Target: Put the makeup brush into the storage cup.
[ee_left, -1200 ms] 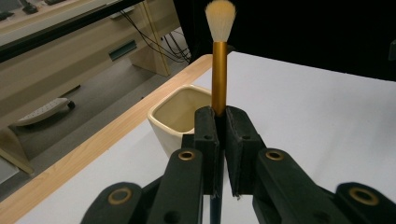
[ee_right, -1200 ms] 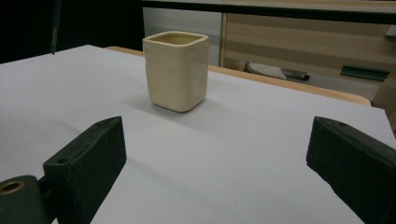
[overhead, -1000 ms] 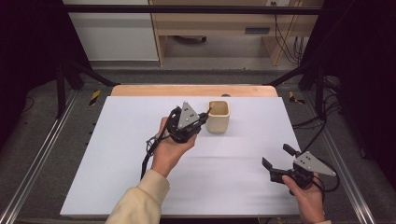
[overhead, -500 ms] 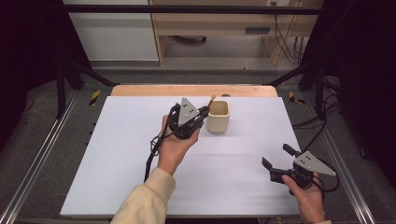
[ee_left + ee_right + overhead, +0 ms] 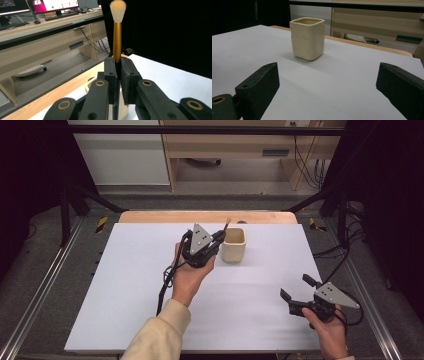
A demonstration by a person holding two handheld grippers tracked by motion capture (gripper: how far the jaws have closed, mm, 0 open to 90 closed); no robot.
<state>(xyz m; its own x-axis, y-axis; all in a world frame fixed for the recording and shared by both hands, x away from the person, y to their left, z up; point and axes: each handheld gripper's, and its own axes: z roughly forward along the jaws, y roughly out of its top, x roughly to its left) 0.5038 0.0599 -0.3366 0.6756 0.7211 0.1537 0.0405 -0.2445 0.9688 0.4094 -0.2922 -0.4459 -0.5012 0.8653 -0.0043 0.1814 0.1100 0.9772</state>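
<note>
Barely anything's moved since the earlier frames: the left gripper (image 5: 218, 237) hangs just left of the cream cup (image 5: 234, 244) as before, jaws clamped on the brush (image 5: 117, 35), and the right gripper (image 5: 296, 288) sits well off toward the cup's near right with its 2 jaws wide apart, nothing between them. Looks like the brush is pinched low on its handle so it can drop into the cup while the spare gripper keeps clear. Its long axis runs along the jaws, bristles up and away past the cup's back-left corner.
</note>
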